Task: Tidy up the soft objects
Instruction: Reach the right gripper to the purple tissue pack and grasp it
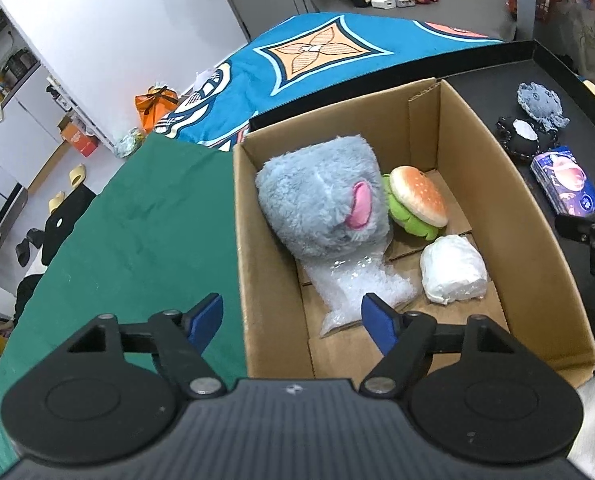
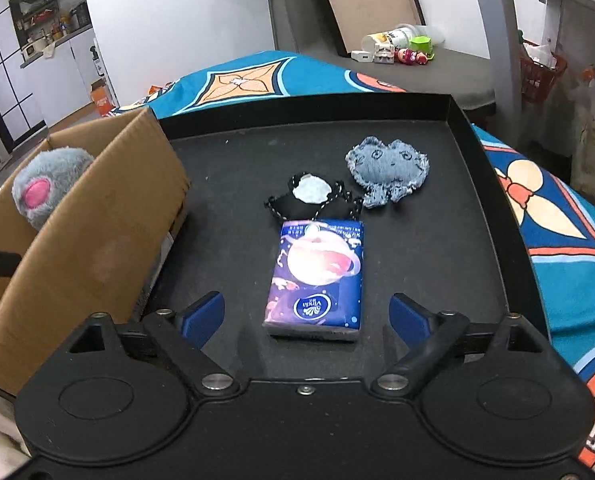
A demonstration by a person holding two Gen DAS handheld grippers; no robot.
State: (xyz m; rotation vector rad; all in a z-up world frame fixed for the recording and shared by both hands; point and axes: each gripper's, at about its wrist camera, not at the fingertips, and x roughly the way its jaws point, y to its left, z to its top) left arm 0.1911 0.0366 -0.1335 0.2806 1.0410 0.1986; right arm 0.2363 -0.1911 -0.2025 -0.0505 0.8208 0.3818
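A cardboard box (image 1: 533, 264) holds a grey-blue plush (image 1: 321, 204), a burger toy (image 1: 417, 204), a white wrapped bundle (image 1: 453, 276) and a clear bubble-wrap bag (image 1: 361, 292). My left gripper (image 1: 293, 320) hangs open over the box's near left wall, nothing between its fingers. On the black tray (image 2: 437, 264) lie a blue tissue pack (image 2: 317, 280), a black pouch with a white patch (image 2: 309, 200) and a denim plush (image 2: 389, 168). My right gripper (image 2: 307, 316) stands open, its fingers either side of the tissue pack's near end, pads apart from it.
A green cloth (image 1: 137, 232) covers the surface left of the box. A teal patterned blanket (image 1: 297, 60) lies behind and to the right of the tray. The box (image 2: 85, 240) stands at the tray's left edge. Small toys and bottles (image 2: 401, 46) sit on a far grey surface.
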